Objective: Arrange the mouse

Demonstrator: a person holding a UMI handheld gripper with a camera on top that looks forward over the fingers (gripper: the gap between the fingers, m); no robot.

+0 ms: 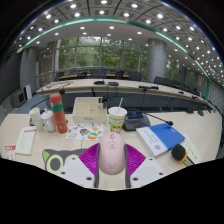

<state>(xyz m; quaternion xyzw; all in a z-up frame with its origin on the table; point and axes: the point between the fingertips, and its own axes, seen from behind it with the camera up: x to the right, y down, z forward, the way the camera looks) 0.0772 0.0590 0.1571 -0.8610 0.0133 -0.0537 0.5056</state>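
A pale pink mouse [112, 152] sits between my gripper's [112, 165] two fingers, its front end pointing away over the white table [25, 128]. Both magenta pads [90, 157] press against its sides, so the gripper is shut on it. Whether the mouse rests on the table or is lifted slightly cannot be told. The rear of the mouse is hidden low between the fingers.
Just beyond the mouse stand a paper cup with a green band [117, 118], a sheet with coloured dots [88, 131] and a white box [90, 108]. To the left are a red-orange bottle [58, 113] and a printed sheet [58, 159]. To the right lie a blue book [160, 137] and a black object [180, 152].
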